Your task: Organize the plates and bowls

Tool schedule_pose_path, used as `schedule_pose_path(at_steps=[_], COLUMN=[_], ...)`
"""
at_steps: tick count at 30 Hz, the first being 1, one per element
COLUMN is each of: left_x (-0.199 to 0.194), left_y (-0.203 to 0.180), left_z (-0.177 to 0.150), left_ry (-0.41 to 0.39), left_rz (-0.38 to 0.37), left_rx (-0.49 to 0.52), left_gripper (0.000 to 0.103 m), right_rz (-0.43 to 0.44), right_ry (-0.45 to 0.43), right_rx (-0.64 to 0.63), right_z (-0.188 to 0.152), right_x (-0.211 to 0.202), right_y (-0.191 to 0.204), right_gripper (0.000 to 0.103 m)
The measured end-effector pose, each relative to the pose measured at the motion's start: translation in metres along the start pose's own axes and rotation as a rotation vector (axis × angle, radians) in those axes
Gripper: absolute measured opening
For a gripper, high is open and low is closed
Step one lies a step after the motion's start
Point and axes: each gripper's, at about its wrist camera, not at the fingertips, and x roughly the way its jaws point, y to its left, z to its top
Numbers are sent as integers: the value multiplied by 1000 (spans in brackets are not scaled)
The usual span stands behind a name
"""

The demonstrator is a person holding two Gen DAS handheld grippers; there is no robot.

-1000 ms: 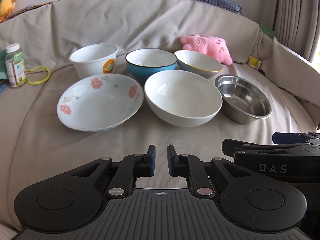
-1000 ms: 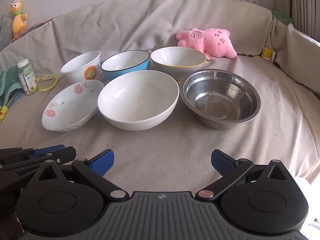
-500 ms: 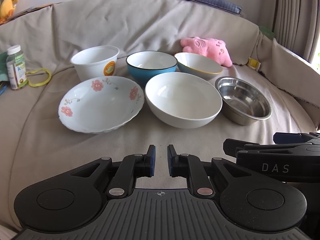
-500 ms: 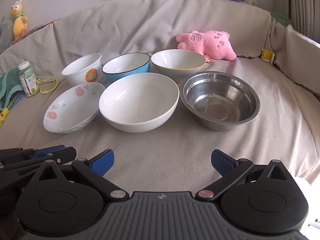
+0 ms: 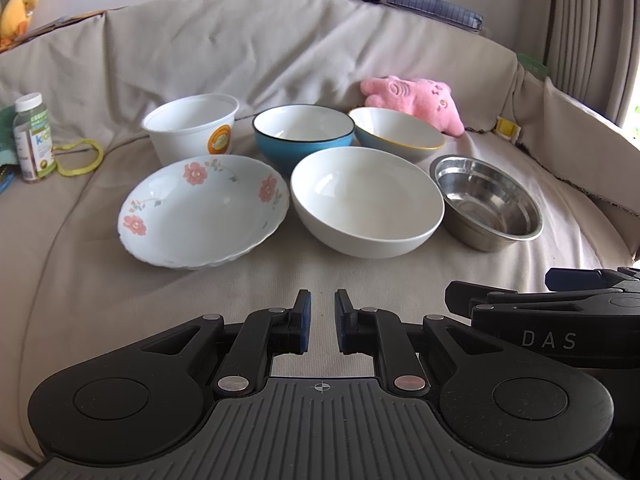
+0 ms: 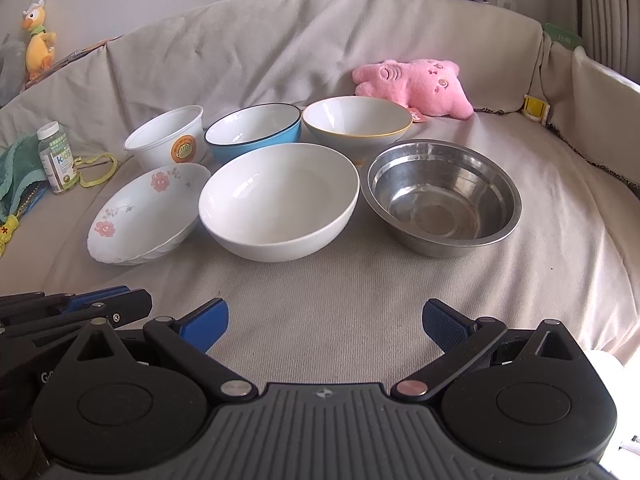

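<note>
Left gripper [image 5: 319,322] clenched empty, right gripper [image 6: 325,326] released; pink plush [image 6: 414,87] and vitamin bottle [image 6: 58,158] flank six bowls on the sofa [image 6: 320,312].

A home living room is showing here; a sofa [image 6: 280,60] draped in a beige cover is filling the view; a pink plush [image 6: 412,86] is lying against its back, and a yellow toy duck [image 6: 38,42] is standing on the ledge at the left; a curtain [image 5: 592,20] is hanging at the right edge; a vitamin bottle [image 6: 58,158] and household bowls [image 6: 280,200] are sitting on the seat.
</note>
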Motion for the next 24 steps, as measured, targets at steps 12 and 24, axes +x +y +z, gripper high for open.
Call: schedule_pose_path(at_steps=[12, 24], left_x=[0, 30], left_y=[2, 46], left_z=[1, 22], left_ry=[7, 83], left_rz=[7, -148], left_rx=[-9, -171], left_gripper=[15, 15], right_rz=[23, 131], right_ry=[-21, 84], right_rx=[-4, 66], right_z=[-1, 17], right_x=[-1, 43], right_y=[1, 0], right_gripper=[103, 103])
